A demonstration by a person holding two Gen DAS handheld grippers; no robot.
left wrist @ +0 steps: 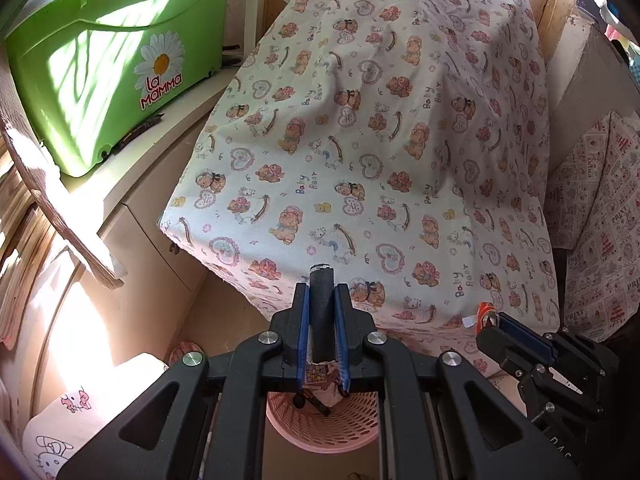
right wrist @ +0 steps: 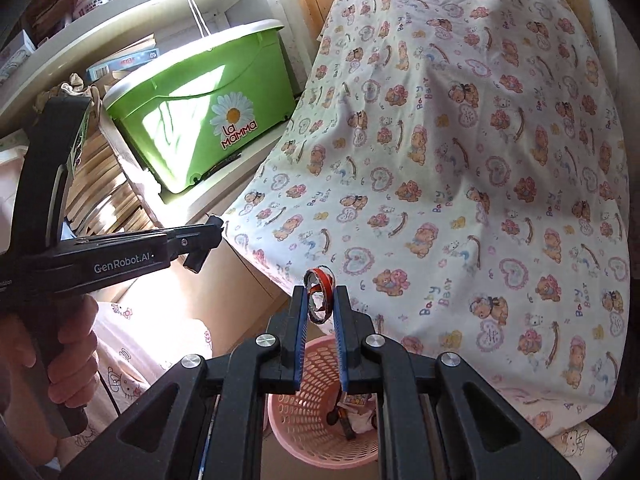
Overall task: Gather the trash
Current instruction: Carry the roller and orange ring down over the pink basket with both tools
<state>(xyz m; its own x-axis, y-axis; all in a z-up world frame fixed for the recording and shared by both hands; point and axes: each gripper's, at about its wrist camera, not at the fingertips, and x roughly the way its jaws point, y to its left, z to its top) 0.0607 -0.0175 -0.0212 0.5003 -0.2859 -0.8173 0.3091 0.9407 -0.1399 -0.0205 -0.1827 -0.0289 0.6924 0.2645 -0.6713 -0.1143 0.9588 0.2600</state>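
My left gripper [left wrist: 322,300] is shut on a dark grey cylinder [left wrist: 321,312] and holds it above a pink perforated trash basket [left wrist: 320,428] that has wrappers and scraps in it. My right gripper [right wrist: 321,300] is shut on a crumpled red and silver wrapper [right wrist: 319,294], also above the pink basket [right wrist: 316,376]. The right gripper shows at the right edge of the left wrist view [left wrist: 520,340]. The left gripper shows at the left of the right wrist view [right wrist: 200,248].
A table draped in a teddy-bear print cloth [left wrist: 380,140] stands just behind the basket. A green "La Mamma" tub [left wrist: 116,68] sits on a white cabinet to the left. Hello Kitty fabric [left wrist: 68,420] lies at lower left. Books [right wrist: 104,196] fill a shelf.
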